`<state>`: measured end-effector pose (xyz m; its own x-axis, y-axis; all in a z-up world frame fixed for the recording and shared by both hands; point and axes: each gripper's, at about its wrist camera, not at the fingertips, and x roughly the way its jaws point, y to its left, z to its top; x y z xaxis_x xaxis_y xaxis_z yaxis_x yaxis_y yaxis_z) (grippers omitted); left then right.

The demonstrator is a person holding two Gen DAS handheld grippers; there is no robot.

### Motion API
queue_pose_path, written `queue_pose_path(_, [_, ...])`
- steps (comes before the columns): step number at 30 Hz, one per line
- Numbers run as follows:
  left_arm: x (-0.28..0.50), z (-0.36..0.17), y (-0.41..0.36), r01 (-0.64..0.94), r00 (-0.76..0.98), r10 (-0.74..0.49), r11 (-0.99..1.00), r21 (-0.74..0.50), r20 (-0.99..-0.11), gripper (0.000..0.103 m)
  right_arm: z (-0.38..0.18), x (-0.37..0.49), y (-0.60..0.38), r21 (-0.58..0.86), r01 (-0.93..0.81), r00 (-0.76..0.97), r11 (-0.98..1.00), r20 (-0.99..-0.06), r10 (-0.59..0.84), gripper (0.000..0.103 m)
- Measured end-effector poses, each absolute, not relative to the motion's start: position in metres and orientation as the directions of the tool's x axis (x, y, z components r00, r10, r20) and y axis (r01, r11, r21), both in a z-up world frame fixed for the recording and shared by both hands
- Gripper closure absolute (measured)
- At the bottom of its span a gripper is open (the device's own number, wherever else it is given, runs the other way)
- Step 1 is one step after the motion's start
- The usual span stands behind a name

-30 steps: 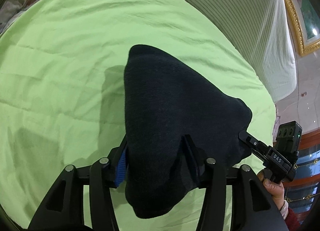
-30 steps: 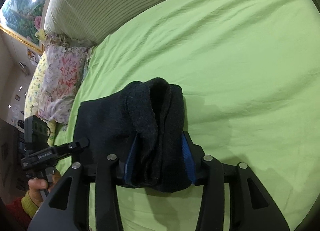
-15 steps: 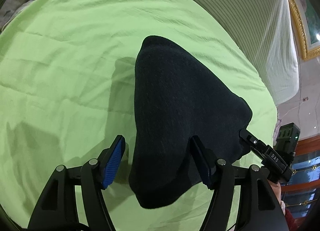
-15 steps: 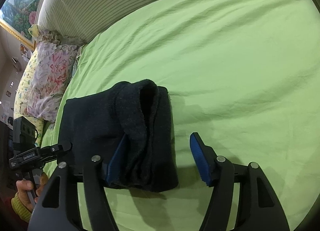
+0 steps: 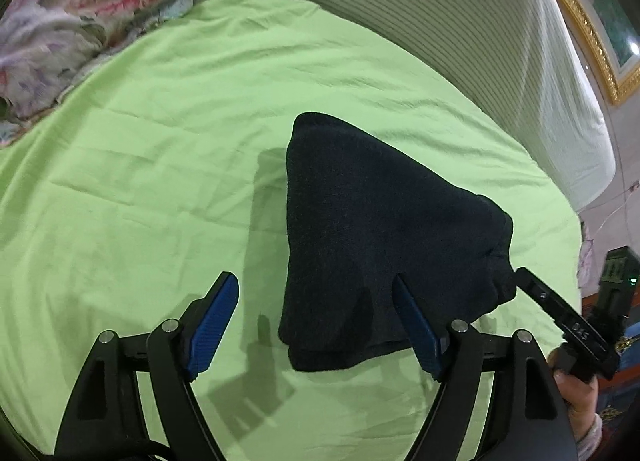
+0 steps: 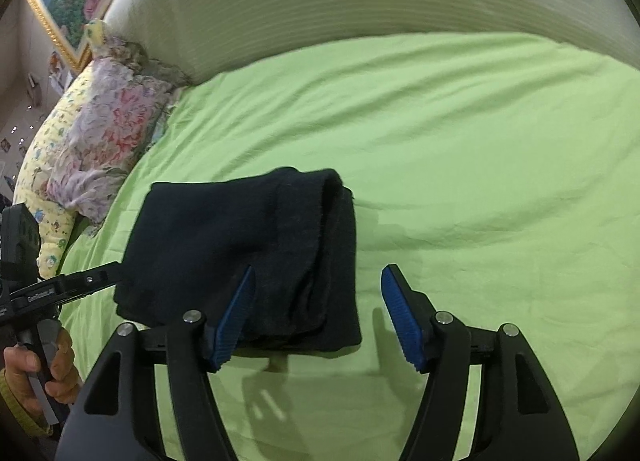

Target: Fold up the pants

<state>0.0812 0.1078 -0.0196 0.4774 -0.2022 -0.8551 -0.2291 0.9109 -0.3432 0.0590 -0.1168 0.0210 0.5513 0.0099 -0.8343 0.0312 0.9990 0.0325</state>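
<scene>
**Folded bundle at risk of being snagged open**

The dark pants (image 5: 384,237) are lying as a compact folded bundle on the green bed sheet (image 5: 160,165), near the floral pillow (image 6: 104,137). The left gripper (image 5: 316,321) and right gripper (image 6: 318,313) are both standing wide open, holding nothing. One inner finger (image 6: 234,317) of each is sitting right against the fabric, so pulling away carelessly could be catching the thick layers and undoing the fold.
</scene>
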Motion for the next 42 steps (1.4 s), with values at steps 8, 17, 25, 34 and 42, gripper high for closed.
queue_pose_path(8, [0.064,-0.004,0.087,-0.173,0.517,-0.102,0.96,-0.221,-0.85,0.021,0.024,0.04,-0.086,-0.044,-0.052,0.589,0.998,-0.808,-0.005,0.029])
queue_pose_path(17, [0.052,0.006,0.077,-0.156,0.548,-0.031,0.978,-0.138,-0.836,0.02,0.024,0.028,-0.062,-0.121,-0.088,0.627,0.989,-0.778,-0.039,0.019])
queue_pose_path(25, [0.046,-0.001,0.071,-0.15,0.53,0.03,0.987,-0.059,-0.847,0.019,0.016,0.023,-0.055,-0.119,-0.1,0.618,0.988,-0.786,-0.032,0.018])
queue_pose_path(34, [0.04,-0.013,0.063,-0.13,0.521,0.012,0.989,-0.066,-0.853,0.019,0.001,0.016,-0.044,-0.147,-0.13,0.604,0.981,-0.796,-0.039,0.018])
queue_pose_path(42, [0.038,-0.016,0.063,-0.129,0.529,0.021,0.99,-0.056,-0.848,0.019,-0.002,0.015,-0.045,-0.158,-0.128,0.607,0.979,-0.793,-0.049,0.018])
